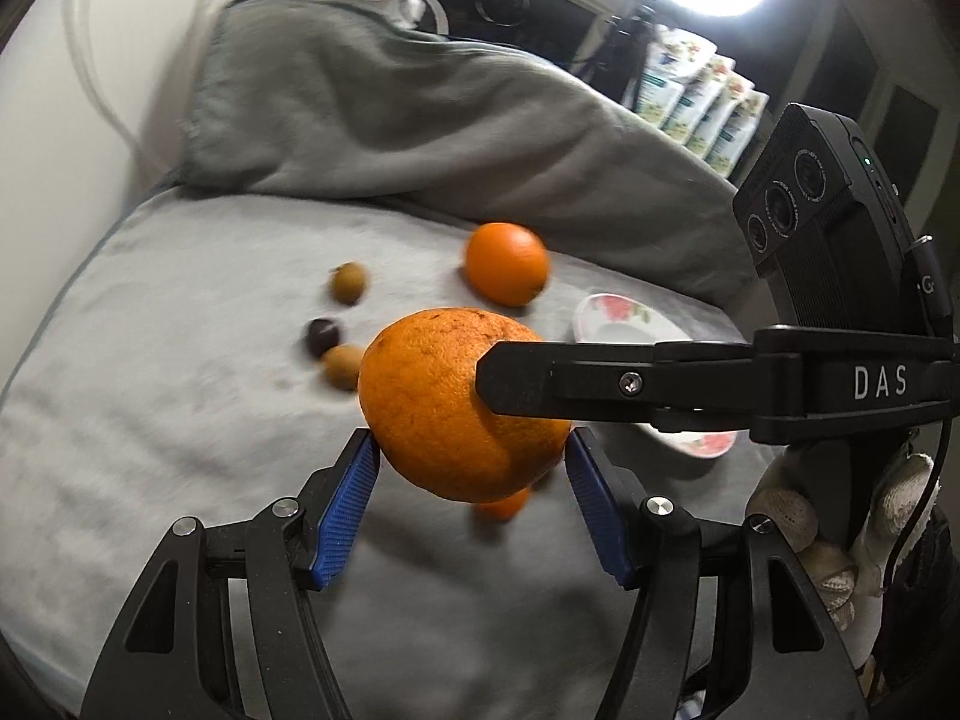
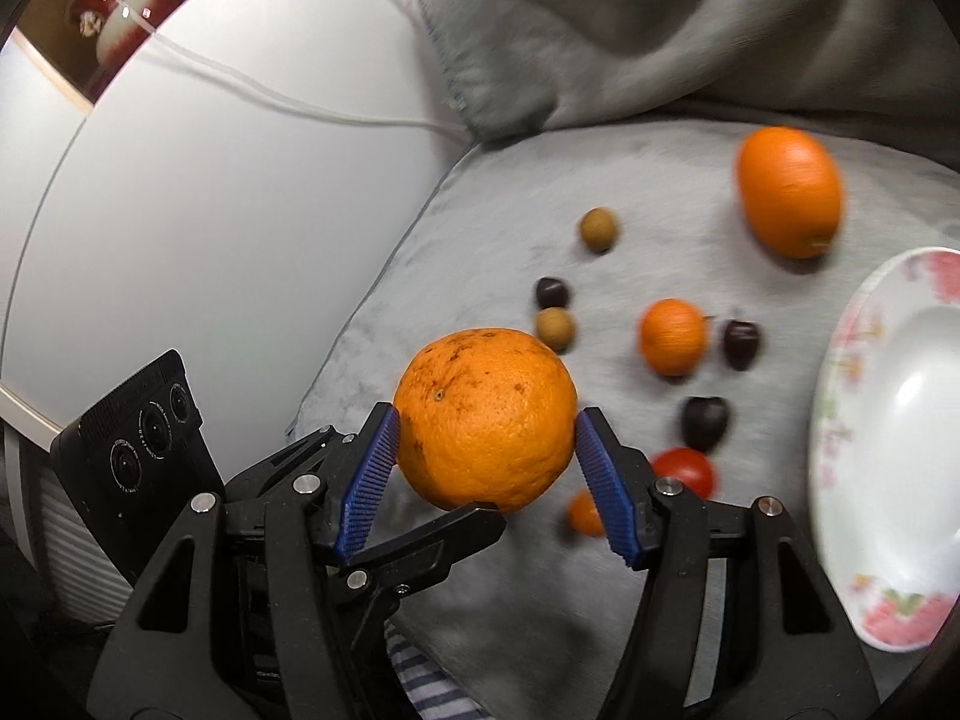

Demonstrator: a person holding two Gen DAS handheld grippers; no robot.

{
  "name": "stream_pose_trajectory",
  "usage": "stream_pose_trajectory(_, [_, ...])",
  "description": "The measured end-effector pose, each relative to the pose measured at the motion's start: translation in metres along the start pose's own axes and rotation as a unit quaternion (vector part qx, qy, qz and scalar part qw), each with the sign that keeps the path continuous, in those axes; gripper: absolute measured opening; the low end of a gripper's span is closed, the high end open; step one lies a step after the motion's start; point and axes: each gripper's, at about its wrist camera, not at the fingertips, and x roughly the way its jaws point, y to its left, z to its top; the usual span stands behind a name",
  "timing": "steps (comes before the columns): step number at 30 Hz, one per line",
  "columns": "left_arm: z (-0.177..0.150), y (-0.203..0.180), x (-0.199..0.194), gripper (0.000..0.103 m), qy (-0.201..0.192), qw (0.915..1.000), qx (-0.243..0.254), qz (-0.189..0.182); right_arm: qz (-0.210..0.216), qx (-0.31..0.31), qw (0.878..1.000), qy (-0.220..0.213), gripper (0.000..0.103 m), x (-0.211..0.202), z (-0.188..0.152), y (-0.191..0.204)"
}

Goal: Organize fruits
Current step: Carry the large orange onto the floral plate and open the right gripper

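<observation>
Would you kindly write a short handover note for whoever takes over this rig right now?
Left gripper: pads against the large orange, which is lifted above the grey blanket.
Right gripper: pads on the same orange; it looks like a mid-air handover.
Floral plate: empty.
On the blanket: second orange, tangerine, tomato, dark cherries, longans.
Done: nothing is sorted yet.
Left: place the held orange, then the rest.
</observation>
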Motion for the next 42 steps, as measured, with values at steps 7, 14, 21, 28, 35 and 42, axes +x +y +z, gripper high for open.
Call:
stream_pose_trajectory(7, [0.012,-0.042,0.025,0.064,0.008,0.9988,0.036,-0.032,-0.027,0.024,0.999,-0.034,0.064,-0.043,-0.006,-0.03])
stream_pose_trajectory(14, [0.019,-0.078,0.052,0.064,0.023,0.9955,0.069,-0.06,-0.05,0.057,0.995,-0.062,0.064,-0.082,-0.016,-0.067])
stream_pose_trajectory(21, [0.027,-0.108,0.087,0.064,0.048,0.9915,0.088,-0.083,-0.068,0.09,0.99,-0.08,0.064,-0.107,-0.029,-0.103])
stream_pose_trajectory(28, [0.03,-0.132,0.115,0.064,0.067,0.9883,0.1,-0.094,-0.086,0.119,0.985,-0.092,0.064,-0.122,-0.034,-0.136])
stream_pose_trajectory(35, [0.028,-0.144,0.132,0.064,0.082,0.9858,0.111,-0.096,-0.097,0.132,0.982,-0.095,0.064,-0.127,-0.037,-0.153])
stream_pose_trajectory(42, [0.02,-0.148,0.138,0.064,0.096,0.983,0.128,-0.09,-0.102,0.14,0.977,-0.124,0.064,-0.141,-0.037,-0.159])
